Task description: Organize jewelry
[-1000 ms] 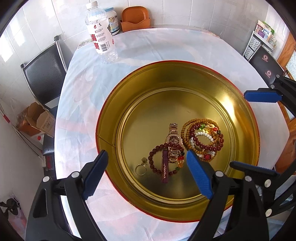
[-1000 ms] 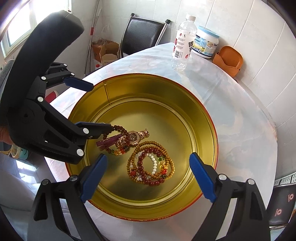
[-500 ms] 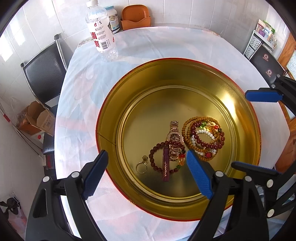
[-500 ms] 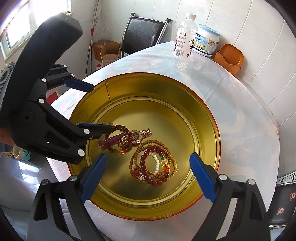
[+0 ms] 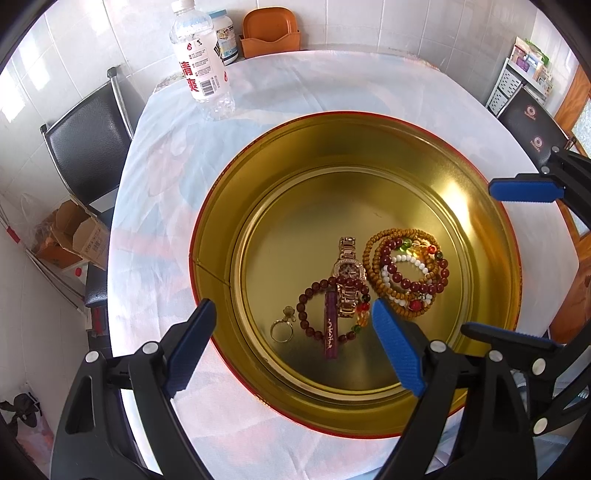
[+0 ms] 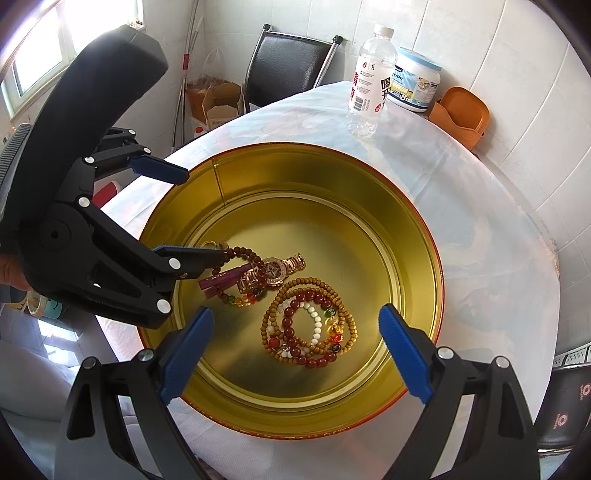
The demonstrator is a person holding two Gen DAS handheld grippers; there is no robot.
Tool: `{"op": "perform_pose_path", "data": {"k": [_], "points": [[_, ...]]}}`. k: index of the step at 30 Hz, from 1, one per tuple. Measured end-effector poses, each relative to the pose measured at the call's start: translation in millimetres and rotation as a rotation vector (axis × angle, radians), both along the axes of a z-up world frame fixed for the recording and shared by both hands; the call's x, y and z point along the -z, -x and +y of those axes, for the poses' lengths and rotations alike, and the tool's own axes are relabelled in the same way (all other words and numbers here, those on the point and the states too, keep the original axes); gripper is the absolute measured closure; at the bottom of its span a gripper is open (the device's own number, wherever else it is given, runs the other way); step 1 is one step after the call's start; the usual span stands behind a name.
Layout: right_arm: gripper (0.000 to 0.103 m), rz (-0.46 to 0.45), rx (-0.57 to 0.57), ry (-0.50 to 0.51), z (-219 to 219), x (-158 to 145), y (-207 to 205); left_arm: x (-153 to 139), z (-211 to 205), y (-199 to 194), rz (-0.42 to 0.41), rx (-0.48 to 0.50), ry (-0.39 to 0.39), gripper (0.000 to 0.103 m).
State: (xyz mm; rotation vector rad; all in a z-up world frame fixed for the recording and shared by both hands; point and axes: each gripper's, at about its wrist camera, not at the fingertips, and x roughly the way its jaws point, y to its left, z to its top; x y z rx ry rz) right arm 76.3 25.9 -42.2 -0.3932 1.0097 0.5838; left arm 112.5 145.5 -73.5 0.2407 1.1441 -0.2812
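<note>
A round gold tin [image 5: 491,258] [image 6: 424,258] sits on the table and holds all the jewelry. In it lie a gold watch [image 5: 348,271] [image 6: 275,267], a dark red bead bracelet with a purple tassel [image 5: 331,332] [image 6: 221,278], a small ring [image 5: 281,329] and a pile of wooden, red and white bead bracelets [image 5: 406,273] [image 6: 310,325]. My left gripper [image 5: 291,347] is open and empty above the tin's near rim; it also shows in the right wrist view [image 6: 192,214]. My right gripper [image 6: 295,350] is open and empty above the bead pile.
A water bottle [image 5: 201,59] [image 6: 367,81], a white jar [image 6: 415,83] and an orange holder [image 5: 269,31] [image 6: 460,112] stand at the table's far edge by the tiled wall. A black chair [image 5: 86,147] and a cardboard box [image 5: 74,236] are beside the table.
Both grippers have drawn back and risen a little from the tin, still open. The jewelry has not moved.
</note>
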Motion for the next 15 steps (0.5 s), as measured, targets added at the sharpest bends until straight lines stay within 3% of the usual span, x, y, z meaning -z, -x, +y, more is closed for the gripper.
{"op": "perform_pose_path", "data": {"k": [15], "points": [[0.011, 0.003, -0.003, 0.0, 0.1, 1.0, -0.5, 0.7, 0.4, 0.2, 0.002, 0.003, -0.002, 0.019]]}}
